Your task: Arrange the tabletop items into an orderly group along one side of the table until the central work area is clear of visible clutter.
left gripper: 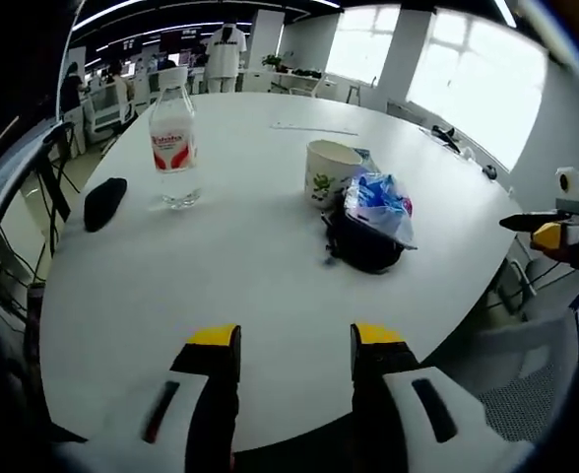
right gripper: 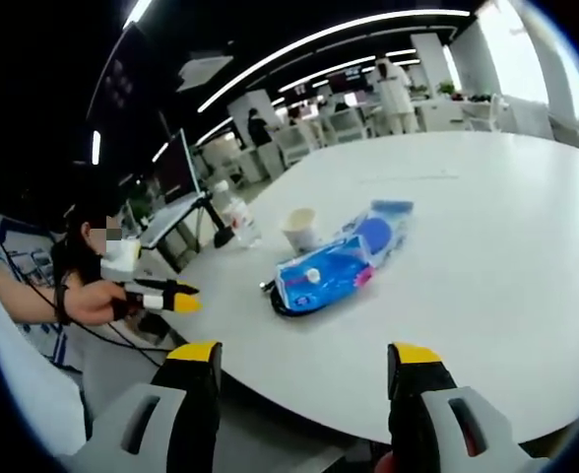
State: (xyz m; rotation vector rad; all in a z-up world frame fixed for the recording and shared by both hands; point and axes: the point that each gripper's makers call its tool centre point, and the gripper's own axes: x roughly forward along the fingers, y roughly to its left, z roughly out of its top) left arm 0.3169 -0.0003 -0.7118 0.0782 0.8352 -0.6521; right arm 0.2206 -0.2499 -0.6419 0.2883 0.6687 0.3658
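- White laminate is what I see under my left gripper [left gripper: 294, 340] in the left gripper view: a big round table [left gripper: 221, 286], with my two yellow-tipped jaws rising at 6 o'clock, spread apart and holding nothing.
- At 11 o'clock from the jaws stands a clear water bottle [left gripper: 174, 148] with a red and white label, upright.
- Further out toward 10 o'clock a small black object [left gripper: 103, 202] lies flat near the table edge; I cannot tell what it is.
- At about 1 o'clock a white paper cup [left gripper: 329, 171] with a green print stands upright, and just beside it, nearer to me, a blue plastic packet [left gripper: 380, 202] rests on top of a black item [left gripper: 363, 246], touching it.
- At 3 o'clock, off the table edge, the other gripper's yellow and black tip [left gripper: 546, 229] comes in from the right.
- In the right gripper view, my right gripper [right gripper: 304, 360] sits at 6 o'clock with jaws wide apart and empty, hanging over the near table edge [right gripper: 486, 325].
- At 12 o'clock lies the blue packet [right gripper: 339, 266] over the black item [right gripper: 282, 305]; the cup [right gripper: 299, 229] stands just behind it, and the bottle [right gripper: 240, 222] beyond at 11 o'clock.
- At 9 o'clock a hand [right gripper: 93, 301] holds the left gripper [right gripper: 171, 296] off the table; its jaws look close together from this angle.
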